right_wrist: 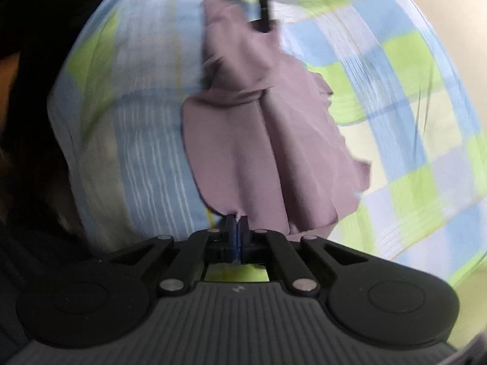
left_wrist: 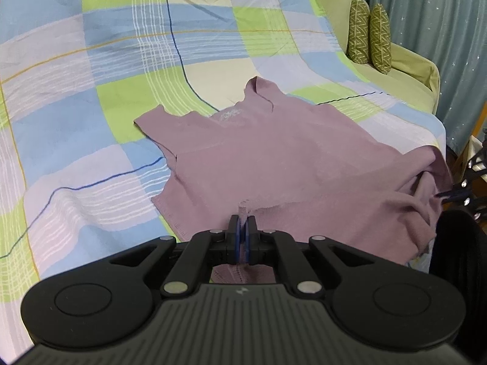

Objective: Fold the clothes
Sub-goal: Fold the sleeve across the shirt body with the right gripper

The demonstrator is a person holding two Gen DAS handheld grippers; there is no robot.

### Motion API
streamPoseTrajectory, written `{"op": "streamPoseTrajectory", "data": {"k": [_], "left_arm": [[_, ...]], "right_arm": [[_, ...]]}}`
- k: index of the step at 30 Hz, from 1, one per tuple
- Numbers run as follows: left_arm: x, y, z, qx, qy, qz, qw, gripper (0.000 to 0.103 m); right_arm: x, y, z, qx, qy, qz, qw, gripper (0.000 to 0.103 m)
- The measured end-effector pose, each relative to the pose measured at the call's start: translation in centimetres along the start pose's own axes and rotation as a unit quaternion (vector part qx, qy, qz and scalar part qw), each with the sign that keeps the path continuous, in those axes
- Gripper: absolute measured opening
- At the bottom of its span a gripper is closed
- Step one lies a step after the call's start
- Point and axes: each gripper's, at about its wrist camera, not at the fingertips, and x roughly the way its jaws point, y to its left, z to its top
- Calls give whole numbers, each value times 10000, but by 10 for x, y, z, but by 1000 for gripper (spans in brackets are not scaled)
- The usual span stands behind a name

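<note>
A mauve sleeveless top [left_wrist: 274, 152] lies spread on a checked bedsheet [left_wrist: 106, 60], its neck and shoulder straps at the far end. My left gripper [left_wrist: 243, 220] is shut on the near hem, the cloth pinched between its blue pads. At the right edge of the left wrist view, my right gripper [left_wrist: 453, 195] shows dark where it holds the bunched side of the top. In the blurred right wrist view, my right gripper [right_wrist: 236, 221] is shut on an edge of the top [right_wrist: 252, 140], which hangs in folds. The far tip of the left gripper [right_wrist: 264, 15] bites the cloth above.
The sheet in blue, green and lilac checks [right_wrist: 411, 106] covers a bed. A pale green sofa [left_wrist: 404, 70] with two patterned cushions [left_wrist: 369, 33] stands at the back right before a teal curtain [left_wrist: 441, 30]. A person's dark clothing [right_wrist: 36, 121] fills the left.
</note>
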Motion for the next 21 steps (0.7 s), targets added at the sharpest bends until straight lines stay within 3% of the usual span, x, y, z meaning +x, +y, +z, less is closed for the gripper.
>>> {"op": "streamPoseTrajectory", "data": {"k": [2,4,8,11,14,15,18,21], "left_arm": [[-4,1,1,23,-29,-10,10000,1],[-4,2,3,16,-36,-22,10000,1],[6,4,3,-14,21,-11,10000,1],[14,5,1,-42,99,-9,9999,1],[18,10,-3,-60,157,-26,9999,1],[19,11,-3,-78,162,-43,9998,1],[22,16,-4,-132,177,-91,9997,1],[24,20,-5,-185,192,-140,9995,1]], "right_arm": [[-25,-33,-4,1038,-402,37,9938,0],[-45,-64,-11,1894,-673,-72,9796,0],[-39,-115,-43,3277,-503,-456,9423,0],[-13,-124,-58,3686,-204,-404,9285,0],[12,-126,-73,4101,-124,-67,9119,0],[15,-125,-77,4199,-157,-8,9074,5],[7,-125,-94,4628,-520,120,8848,32],[1,-120,-109,4796,-619,71,8753,34]]}}
